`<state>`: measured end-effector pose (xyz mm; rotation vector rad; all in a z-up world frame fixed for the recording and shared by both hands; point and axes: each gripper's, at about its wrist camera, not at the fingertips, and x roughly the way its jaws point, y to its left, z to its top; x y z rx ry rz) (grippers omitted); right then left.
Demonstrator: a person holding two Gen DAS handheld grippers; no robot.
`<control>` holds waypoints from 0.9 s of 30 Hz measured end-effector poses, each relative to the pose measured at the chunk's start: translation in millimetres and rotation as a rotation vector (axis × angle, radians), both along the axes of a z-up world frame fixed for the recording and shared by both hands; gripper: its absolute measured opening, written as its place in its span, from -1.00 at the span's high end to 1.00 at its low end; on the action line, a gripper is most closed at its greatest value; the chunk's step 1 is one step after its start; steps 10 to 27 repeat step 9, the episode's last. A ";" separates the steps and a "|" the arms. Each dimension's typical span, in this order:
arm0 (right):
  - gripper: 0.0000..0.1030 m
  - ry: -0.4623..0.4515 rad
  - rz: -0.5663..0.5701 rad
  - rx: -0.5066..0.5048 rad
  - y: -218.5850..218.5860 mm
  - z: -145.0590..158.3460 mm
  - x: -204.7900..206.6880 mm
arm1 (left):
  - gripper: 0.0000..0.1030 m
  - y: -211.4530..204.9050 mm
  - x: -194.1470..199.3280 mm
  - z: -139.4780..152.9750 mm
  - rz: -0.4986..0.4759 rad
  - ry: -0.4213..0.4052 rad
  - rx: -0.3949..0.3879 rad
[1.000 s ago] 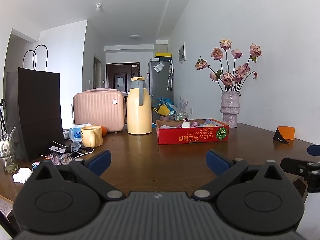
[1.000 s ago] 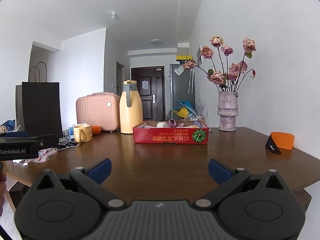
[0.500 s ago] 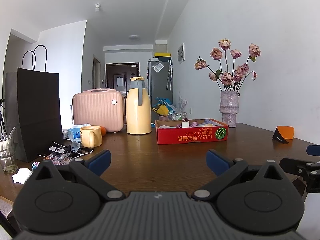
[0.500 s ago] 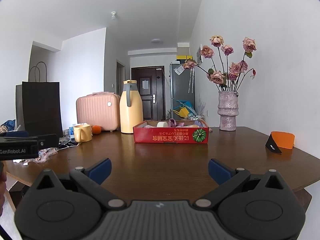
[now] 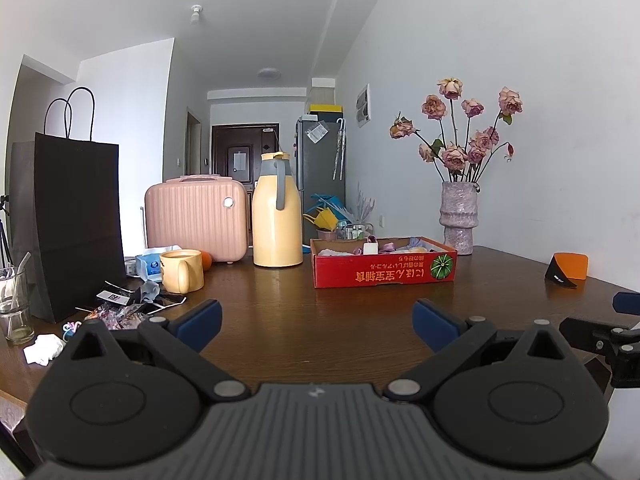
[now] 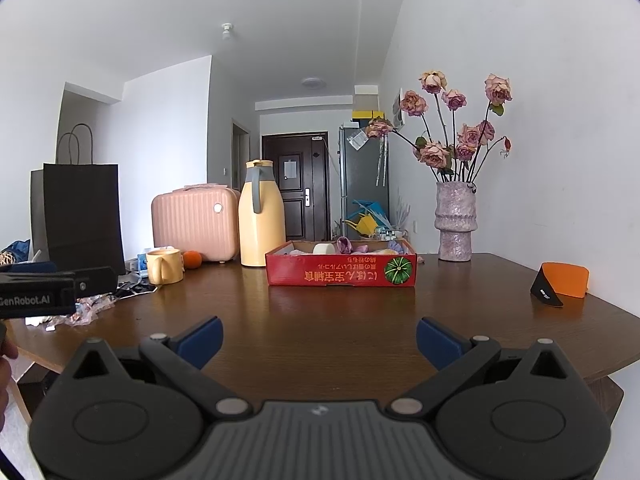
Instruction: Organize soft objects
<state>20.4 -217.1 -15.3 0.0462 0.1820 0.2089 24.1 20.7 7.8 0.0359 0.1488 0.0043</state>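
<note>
The brown table [image 5: 320, 320] is bare near its front edge, and both grippers (left [image 5: 316, 322], right [image 6: 319, 340]) hang there, wide apart and empty. The red box [image 6: 340, 276] of soft things sits mid-table. Clutter [image 5: 120, 308] fills the left edge.

Soft, even daylight fills both views, bright on the white wall [image 5: 540, 80] at two o'clock and on the ceiling [image 6: 280, 20] at twelve. The wooden table [image 5: 320, 320] carries a pale sheen toward its far side. Shadows are faint. Fisheye bending curves the walls, and black vignette cuts the corners. Focus is sharp throughout; the dark doorway [image 6: 294, 188] at the centre stays dim.
</note>
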 end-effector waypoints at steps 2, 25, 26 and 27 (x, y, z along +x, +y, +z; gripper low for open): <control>-1.00 0.000 0.000 0.000 -0.1 0.2 -0.2 | -1.00 0.3 0.8 0.1 -0.003 0.001 -0.001; -1.00 0.002 0.000 0.000 -1.1 0.9 1.1 | -1.00 -2.3 -2.0 -0.5 -0.014 -0.011 0.001; -1.00 0.002 0.000 0.000 -1.1 0.9 1.1 | -1.00 -2.3 -2.0 -0.5 -0.014 -0.011 0.001; -1.00 0.002 0.000 0.000 -1.1 0.9 1.1 | -1.00 -2.3 -2.0 -0.5 -0.014 -0.011 0.001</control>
